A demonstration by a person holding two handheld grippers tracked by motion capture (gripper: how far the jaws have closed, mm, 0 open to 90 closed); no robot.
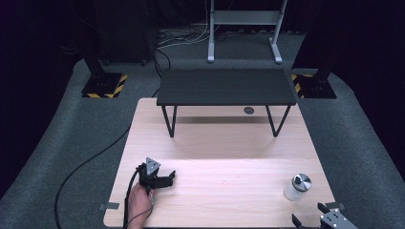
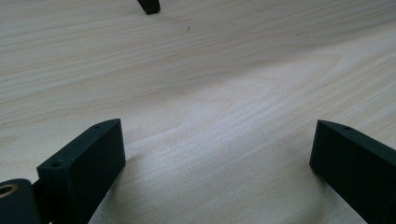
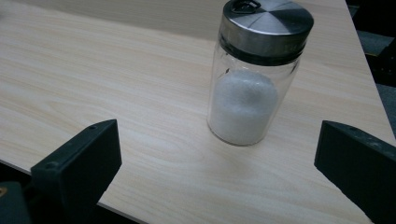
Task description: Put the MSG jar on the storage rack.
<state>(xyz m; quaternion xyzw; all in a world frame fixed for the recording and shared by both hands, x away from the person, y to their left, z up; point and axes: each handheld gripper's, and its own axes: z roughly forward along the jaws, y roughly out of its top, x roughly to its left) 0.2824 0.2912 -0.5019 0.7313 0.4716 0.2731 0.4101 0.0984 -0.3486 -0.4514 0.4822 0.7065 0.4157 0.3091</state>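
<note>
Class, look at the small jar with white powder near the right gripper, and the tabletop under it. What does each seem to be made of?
Small clear jar: looks like glass, though clear plastic is possible; the white powder shows through its glossy wall. Its round silver lid: apparently brushed metal, with fan-shaped sheen. Pale tabletop: wood or wood-look laminate, matte, with grain lines.

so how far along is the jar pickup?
Nothing looks done: the glass jar stands upright and untouched on the table. In hand: the right hand-held gripper is open, aimed at it. Left: closing in, gripping, lifting. The left hand-held gripper is open over bare wood.
</note>
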